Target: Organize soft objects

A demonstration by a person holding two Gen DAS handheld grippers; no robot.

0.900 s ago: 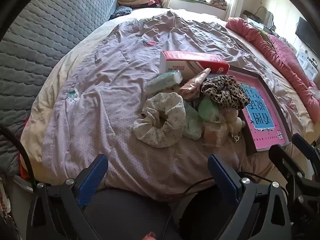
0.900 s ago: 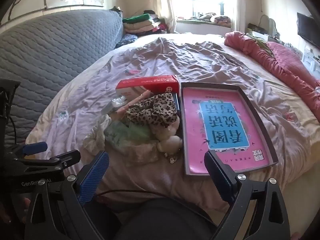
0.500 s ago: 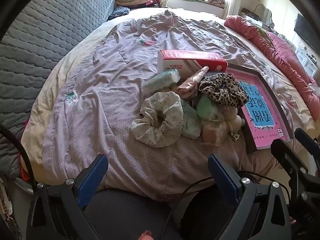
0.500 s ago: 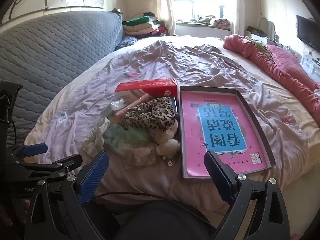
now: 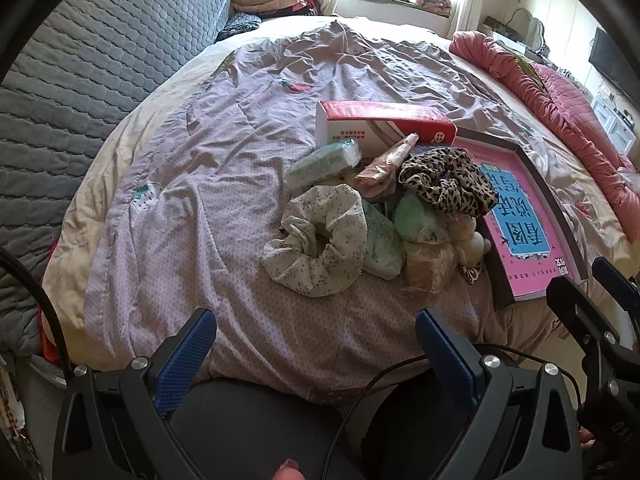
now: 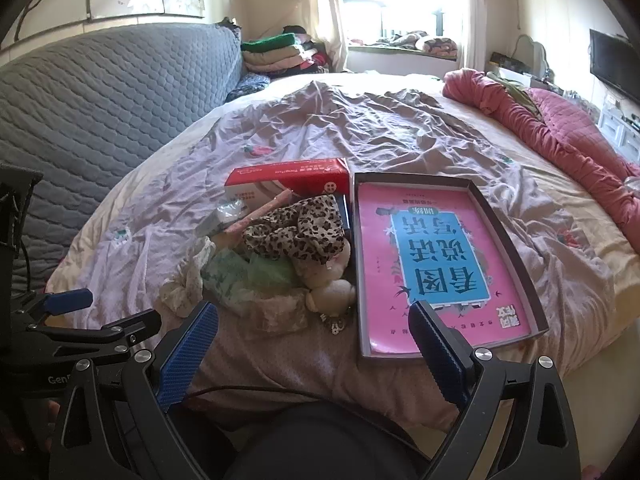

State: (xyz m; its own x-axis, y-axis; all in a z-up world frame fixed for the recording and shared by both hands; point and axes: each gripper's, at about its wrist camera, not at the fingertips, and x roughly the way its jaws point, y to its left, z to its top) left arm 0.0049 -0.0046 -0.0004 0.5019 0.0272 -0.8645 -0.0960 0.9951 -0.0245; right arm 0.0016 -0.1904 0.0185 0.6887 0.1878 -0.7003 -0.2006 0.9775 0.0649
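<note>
Scrunchies (image 5: 320, 240) heaped beside box tray (image 5: 532, 172)

On the bed are counted 2 scrunchies, a floral one (image 5: 320, 240) and a leopard-print one (image 5: 448, 186), 1 red-and-white carton (image 5: 380, 126), 1 shallow box with a pink book (image 6: 436, 264), and 1 small plush toy (image 6: 330, 290).

Your bed (image 5: 192, 184) wears a rumpled lilac sheet (image 6: 360, 128). On it, near your edge, lies a heap of soft things: a floral scrunchie (image 5: 320, 248), a leopard scrunchie (image 5: 444, 186), tissue packs (image 5: 324, 164). A red-and-white box (image 5: 380, 124) sits behind them, a dark tray (image 6: 512, 240) just beside, and a pink quilt (image 6: 560, 136) farther off.
</note>
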